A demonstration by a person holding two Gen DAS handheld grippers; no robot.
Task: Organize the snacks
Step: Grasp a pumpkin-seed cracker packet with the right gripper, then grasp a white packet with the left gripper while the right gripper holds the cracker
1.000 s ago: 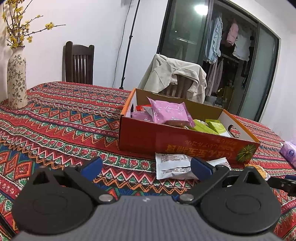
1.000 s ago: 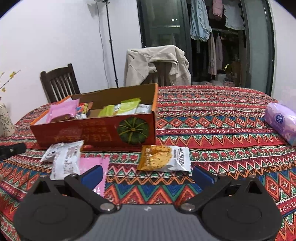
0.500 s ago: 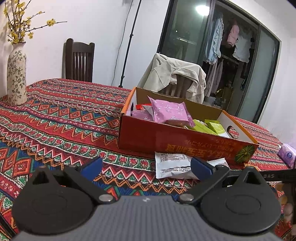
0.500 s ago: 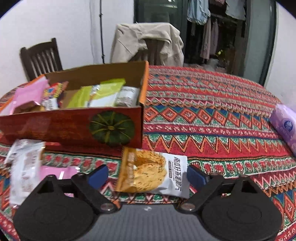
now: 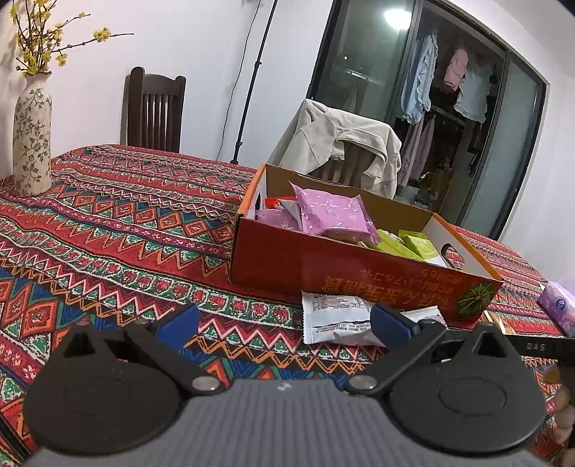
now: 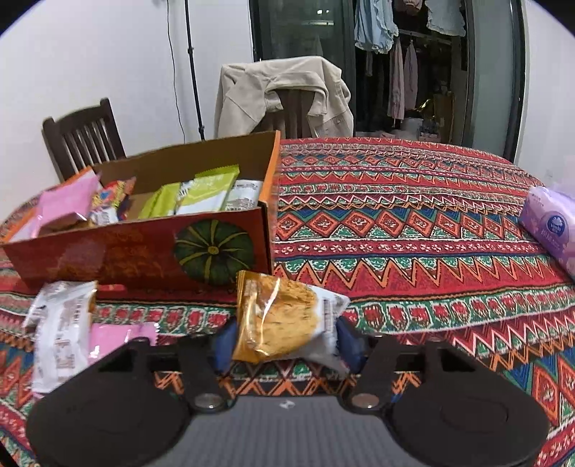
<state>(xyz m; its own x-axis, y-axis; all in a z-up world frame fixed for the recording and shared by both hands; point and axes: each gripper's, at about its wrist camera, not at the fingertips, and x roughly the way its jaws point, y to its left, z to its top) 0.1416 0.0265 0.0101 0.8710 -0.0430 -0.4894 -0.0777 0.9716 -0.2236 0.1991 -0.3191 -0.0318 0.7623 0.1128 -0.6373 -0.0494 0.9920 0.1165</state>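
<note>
Right hand-held gripper [image 6: 284,346] advanced, jaws closing on light, crinkly orange-and-white foil snack packet [image 6: 284,323] at mid-body; left hand-held gripper [image 5: 284,321] wide, empty.

"DAS" showed in pale letters on a black bar [image 5: 539,346]; printing on the box [image 5: 359,273] stayed unreadable.

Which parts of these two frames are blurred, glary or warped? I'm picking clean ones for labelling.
Left wrist view: sharp overall; a ceiling light reflects as a bright spot in the glass door; fisheye bends the door frame. Right wrist view: slight motion blur on the cardboard box and white packet; the orange snack packet between the closing right gripper shows foil glare.
</note>
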